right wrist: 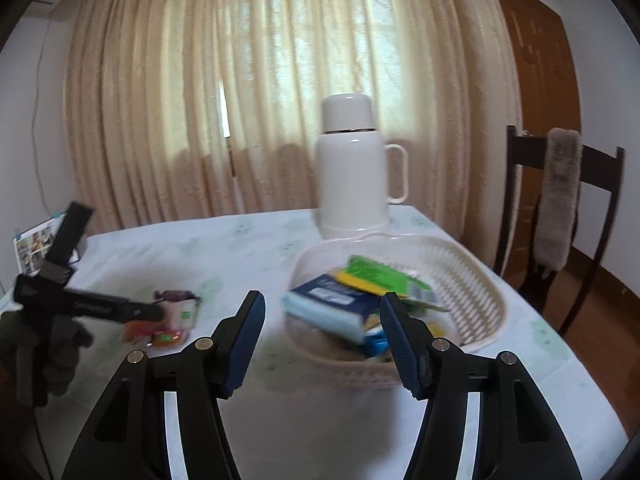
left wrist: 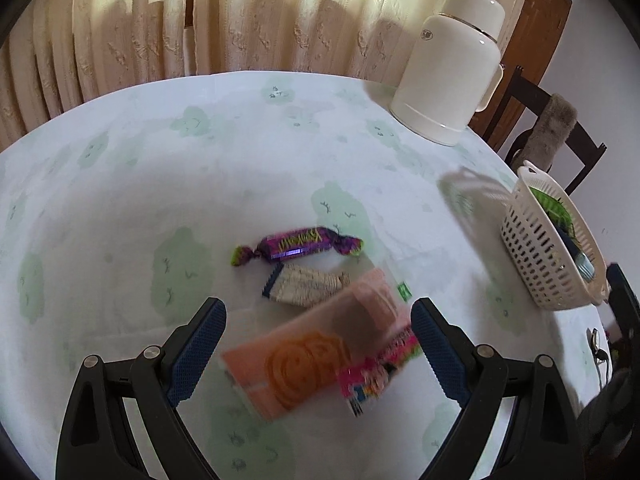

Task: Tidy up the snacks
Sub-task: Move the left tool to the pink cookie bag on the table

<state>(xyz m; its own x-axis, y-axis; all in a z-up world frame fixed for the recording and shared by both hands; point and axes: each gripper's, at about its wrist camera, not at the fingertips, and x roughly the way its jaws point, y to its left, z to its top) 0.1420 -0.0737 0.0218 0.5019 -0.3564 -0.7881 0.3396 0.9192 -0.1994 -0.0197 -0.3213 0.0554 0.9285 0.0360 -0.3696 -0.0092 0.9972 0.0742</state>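
Just orange packet (left wrist: 292, 364) between wide jaws

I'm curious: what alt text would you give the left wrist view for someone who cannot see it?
An open left gripper hovers over a small pile of snacks on a pale tablecloth: an orange packet, a pink packet, a purple wrapped candy and a beige packet. A white basket sits right, a white thermos behind.
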